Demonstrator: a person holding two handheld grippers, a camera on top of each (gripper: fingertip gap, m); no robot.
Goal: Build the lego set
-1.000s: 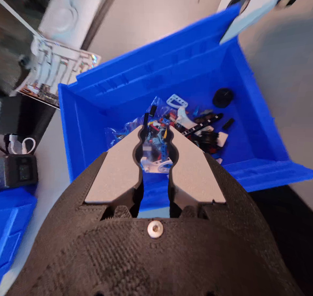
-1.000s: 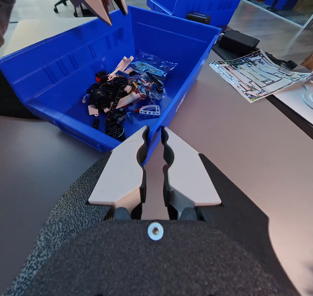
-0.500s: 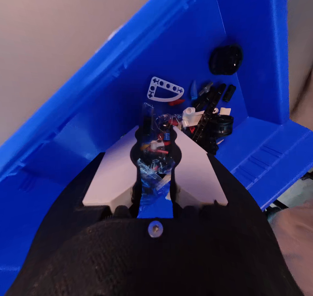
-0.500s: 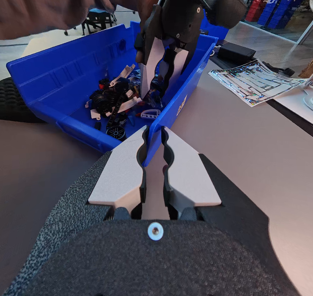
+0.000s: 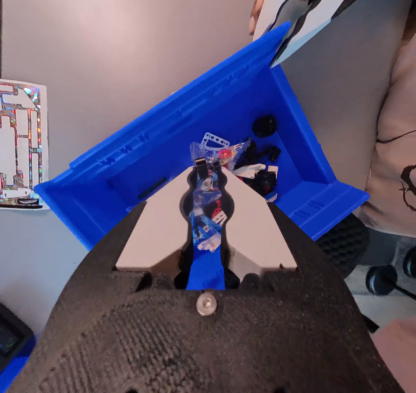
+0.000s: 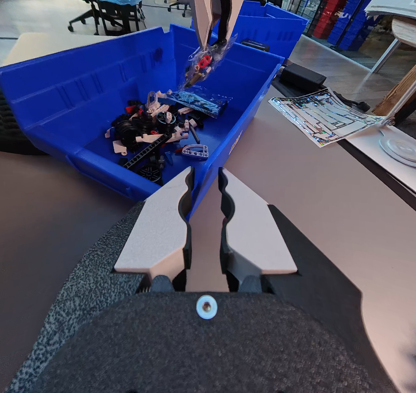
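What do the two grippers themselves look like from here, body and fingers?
Both match. The left gripper and right gripper each have a rough, textured black printed body with one silver screw on the midline. Each carries two flat, pale grey-white fingers that taper to a point, lined with wavy black inner pads. No cables or markings show on either.

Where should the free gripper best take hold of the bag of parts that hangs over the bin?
Probably the bag of parts at its lower end, coming from the near side: the left gripper pinches its top, so the bottom dangles free above the blue bin, facing the open right gripper.
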